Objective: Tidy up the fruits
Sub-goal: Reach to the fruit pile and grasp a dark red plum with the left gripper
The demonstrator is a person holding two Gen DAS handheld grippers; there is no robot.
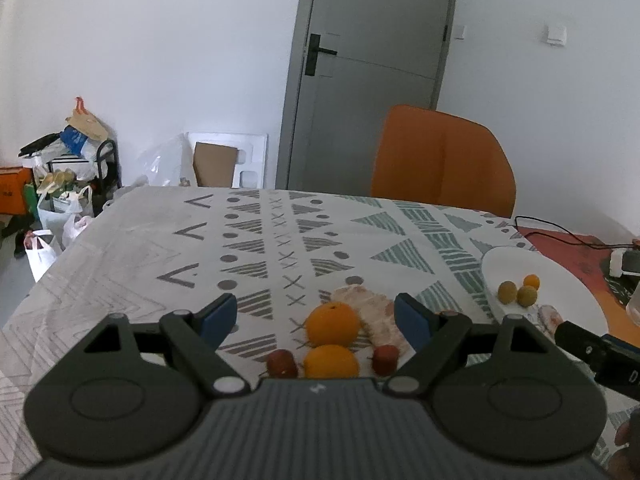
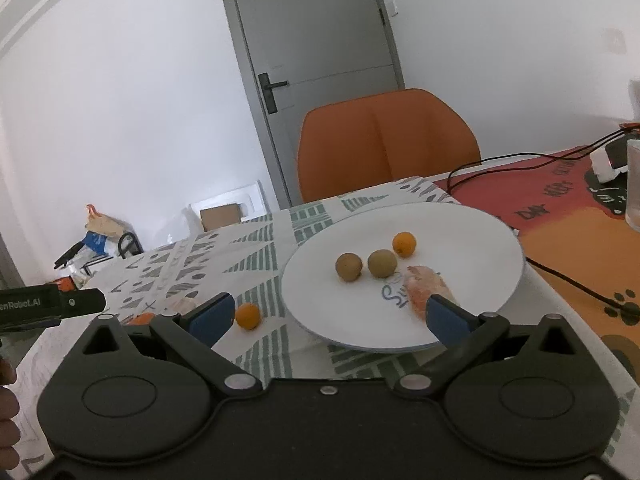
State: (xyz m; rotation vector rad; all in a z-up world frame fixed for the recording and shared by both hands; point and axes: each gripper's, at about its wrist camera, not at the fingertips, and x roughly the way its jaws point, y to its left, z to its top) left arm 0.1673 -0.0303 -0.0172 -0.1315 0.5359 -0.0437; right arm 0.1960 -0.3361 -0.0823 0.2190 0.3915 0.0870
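The plate point(image 2: 460, 224) looks like glossy white ceramic, resting on a matt printed cloth tablecloth point(image 1: 120, 248). Both grippers' fingers point(image 1: 218, 314) carry matt blue pads on black plastic; the oranges point(image 1: 333, 323) have dimpled skin.

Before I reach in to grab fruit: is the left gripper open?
Open: the left gripper has its blue pads wide apart, holding nothing.

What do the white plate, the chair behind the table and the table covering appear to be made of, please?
White plate: probably glazed ceramic; smooth, slightly glossy, with a thin rim and printed lettering.
Chair: orange upholstery, possibly faux leather; smooth, with a centre seam and soft creases.
Table covering: likely woven cloth; matte, printed with grey and green geometric shapes.
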